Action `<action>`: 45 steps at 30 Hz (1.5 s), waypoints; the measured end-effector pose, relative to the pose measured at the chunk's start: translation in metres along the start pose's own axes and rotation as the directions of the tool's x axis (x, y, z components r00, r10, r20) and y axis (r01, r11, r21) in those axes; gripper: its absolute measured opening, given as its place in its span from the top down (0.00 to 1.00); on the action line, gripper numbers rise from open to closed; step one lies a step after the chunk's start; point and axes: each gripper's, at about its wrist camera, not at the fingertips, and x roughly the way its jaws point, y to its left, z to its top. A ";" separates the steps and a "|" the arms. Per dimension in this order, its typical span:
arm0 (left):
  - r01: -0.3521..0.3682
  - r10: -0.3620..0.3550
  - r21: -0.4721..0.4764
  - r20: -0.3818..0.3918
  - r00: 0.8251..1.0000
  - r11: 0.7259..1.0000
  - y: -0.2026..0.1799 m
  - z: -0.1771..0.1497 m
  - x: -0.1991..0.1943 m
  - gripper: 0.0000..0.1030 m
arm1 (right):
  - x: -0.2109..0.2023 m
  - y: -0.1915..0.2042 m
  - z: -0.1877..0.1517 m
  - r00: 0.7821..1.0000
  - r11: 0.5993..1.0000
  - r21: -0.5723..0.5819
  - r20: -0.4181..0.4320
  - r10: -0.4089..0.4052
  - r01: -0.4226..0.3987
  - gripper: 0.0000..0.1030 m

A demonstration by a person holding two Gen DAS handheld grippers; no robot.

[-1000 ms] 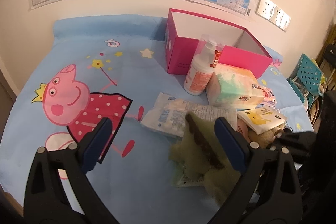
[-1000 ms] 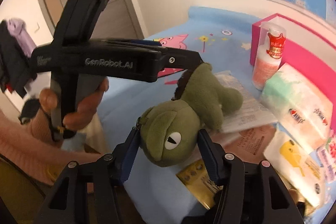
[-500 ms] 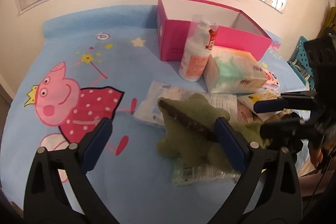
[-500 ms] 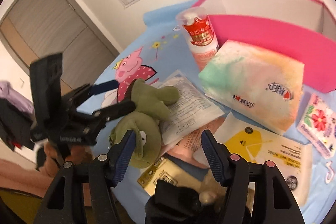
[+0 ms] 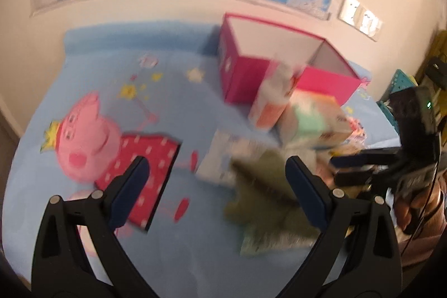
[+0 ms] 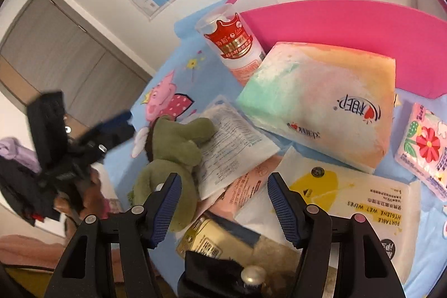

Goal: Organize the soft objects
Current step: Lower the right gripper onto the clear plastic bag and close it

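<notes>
A green plush dinosaur [image 6: 173, 152] lies on the blue cartoon cloth, partly on a clear wipes packet [image 6: 234, 141]; it is blurred in the left wrist view [image 5: 268, 186]. My left gripper [image 5: 218, 186] is open and empty above the cloth, the plush near its right finger. My right gripper [image 6: 223, 200] is open and empty over a pink packet [image 6: 245, 192], the plush by its left finger. An open pink box [image 6: 349, 27] stands behind a pastel tissue pack [image 6: 321, 99]. It also shows in the left wrist view [image 5: 279, 74].
A capped bottle [image 6: 237, 46] stands by the box. A yellow wet-wipes pack [image 6: 349, 197], a flowered tissue packet [image 6: 424, 147] and a gold packet [image 6: 212, 239] lie near the right gripper. The other gripper shows at the right of the left wrist view [image 5: 363, 166].
The right gripper let go of the plush and swung right toward the packs. The plush now lies on the cloth. The left gripper shifted; its view is blurred.
</notes>
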 end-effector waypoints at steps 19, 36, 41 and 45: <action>-0.021 0.025 0.025 -0.169 0.985 0.999 0.006 -0.025 0.025 0.18 | 0.037 0.020 0.013 0.997 0.998 -0.038 -0.052 -0.056 0.054 0.36; 0.041 -0.054 -0.067 -0.204 0.977 0.997 0.021 -0.034 0.041 0.18 | 0.046 0.029 0.014 0.995 0.994 0.041 -0.031 0.099 -0.098 0.58; 0.020 -0.030 -0.046 -0.232 0.972 0.999 0.016 -0.041 0.052 0.18 | 0.060 0.044 0.010 0.989 0.996 -0.025 -0.120 0.083 -0.086 0.57; 0.027 -0.039 -0.057 -0.221 0.975 0.998 0.016 -0.041 0.052 0.18 | 0.063 0.048 0.008 0.993 0.997 -0.067 -0.110 0.032 -0.040 0.83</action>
